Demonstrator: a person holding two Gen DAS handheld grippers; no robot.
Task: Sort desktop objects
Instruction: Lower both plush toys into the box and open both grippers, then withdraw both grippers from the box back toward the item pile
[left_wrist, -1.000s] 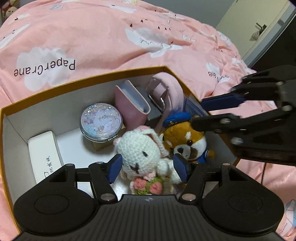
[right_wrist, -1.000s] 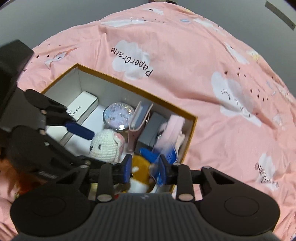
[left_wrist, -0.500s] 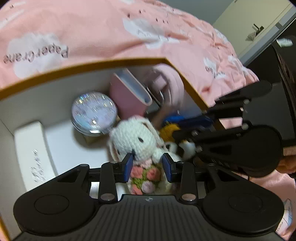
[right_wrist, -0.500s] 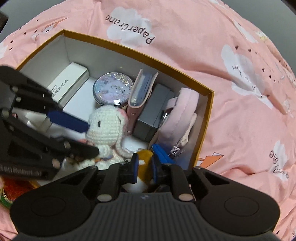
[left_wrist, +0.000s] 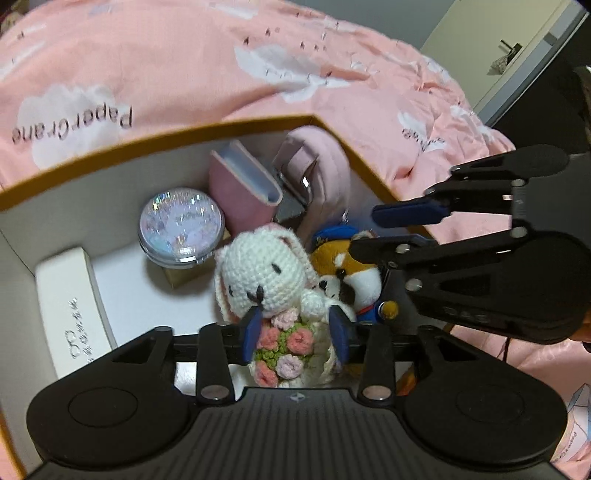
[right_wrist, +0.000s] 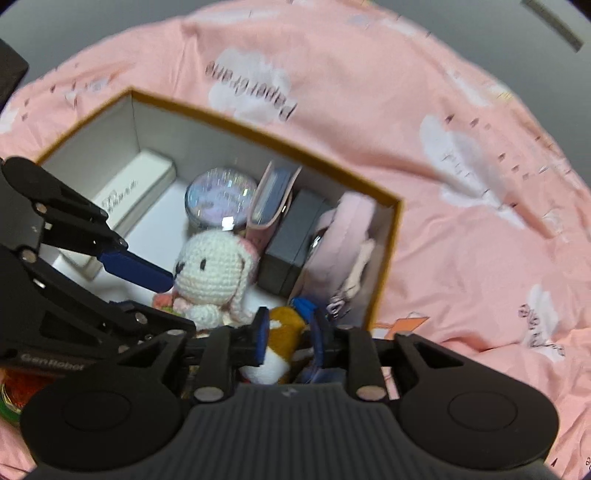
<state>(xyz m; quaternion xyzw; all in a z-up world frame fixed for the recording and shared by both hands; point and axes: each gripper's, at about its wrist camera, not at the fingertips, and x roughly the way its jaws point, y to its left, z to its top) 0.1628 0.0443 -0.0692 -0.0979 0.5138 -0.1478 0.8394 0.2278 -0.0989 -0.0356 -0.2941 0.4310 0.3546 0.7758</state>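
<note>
A pink bed cover (left_wrist: 184, 66) printed with white clouds carries an open box (right_wrist: 258, 127) with a mustard rim and white inside walls. In the box, a long white case (left_wrist: 70, 306) lies along the left wall, a pale pink pouch (left_wrist: 325, 162) stands in the far right corner, and a pink wallet (left_wrist: 240, 188) leans upright beside it with a grey box (right_wrist: 291, 240) between them. A round glitter-topped tin (left_wrist: 181, 226) sits near the middle.

At the near side a crocheted white rabbit (left_wrist: 264, 275) holding a knitted bouquet stands touching an orange plush dog (left_wrist: 347, 269) in a blue cap.

The left tool (left_wrist: 295, 330) has just been opening; its blue pads flank the rabbit's bouquet, whether pressing it I cannot tell. The right tool (right_wrist: 290, 341) has also just been opening, its pads on either side of the plush dog, contact equally unclear.
</note>
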